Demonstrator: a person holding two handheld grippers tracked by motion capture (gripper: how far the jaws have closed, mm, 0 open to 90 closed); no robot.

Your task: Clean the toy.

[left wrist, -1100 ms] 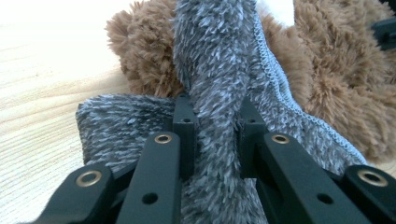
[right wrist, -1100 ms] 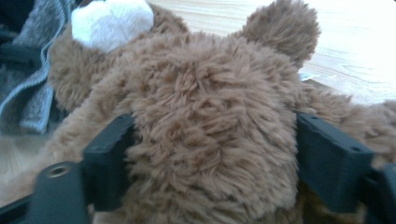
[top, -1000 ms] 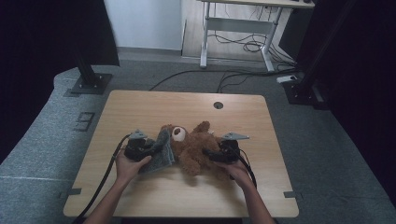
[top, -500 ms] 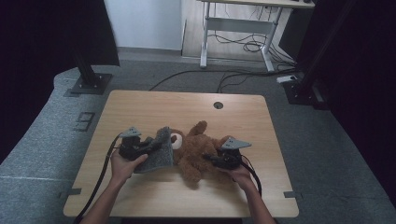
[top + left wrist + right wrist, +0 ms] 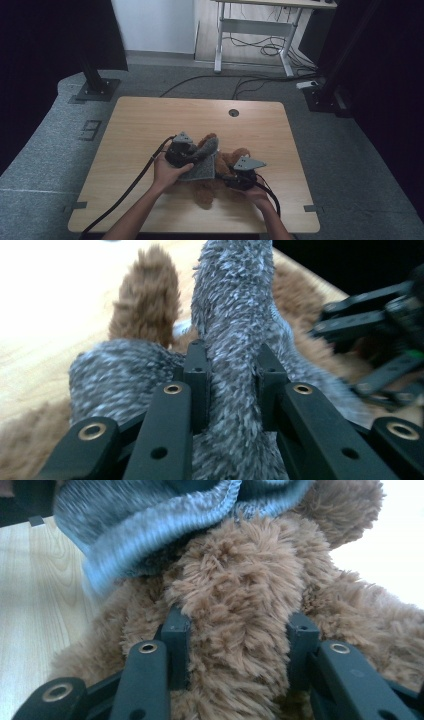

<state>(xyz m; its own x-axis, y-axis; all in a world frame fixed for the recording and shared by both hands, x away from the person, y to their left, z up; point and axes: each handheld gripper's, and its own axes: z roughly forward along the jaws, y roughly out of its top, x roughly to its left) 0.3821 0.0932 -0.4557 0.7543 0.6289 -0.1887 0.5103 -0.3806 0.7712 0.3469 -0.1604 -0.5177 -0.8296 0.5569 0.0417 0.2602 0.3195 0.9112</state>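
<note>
A brown plush teddy bear (image 5: 206,192) lies near the front of the wooden table (image 5: 150,120). Over it hangs a grey knitted garment (image 5: 202,167), and my left gripper (image 5: 199,156) is shut on a fold of it. In the left gripper view the grey knit (image 5: 235,340) is pinched between the two jaws of the left gripper (image 5: 230,385), with brown fur (image 5: 147,300) behind. My right gripper (image 5: 226,177) is at the bear's right side. Its jaws have just been closing, and the right gripper (image 5: 240,645) now squeezes a furry limb of the bear (image 5: 240,580) below the garment's hem (image 5: 150,525).
The right gripper (image 5: 370,340) also shows, blurred, at the right edge of the left gripper view. A small round hole (image 5: 233,112) sits near the table's far edge. Black cables trail from both grippers towards the front edge. A desk frame (image 5: 255,30) stands on the floor beyond.
My left gripper has moved right and slightly up, carrying the grey garment over the bear. The right gripper's jaws have closed on the bear, and that hand has shifted a little.
</note>
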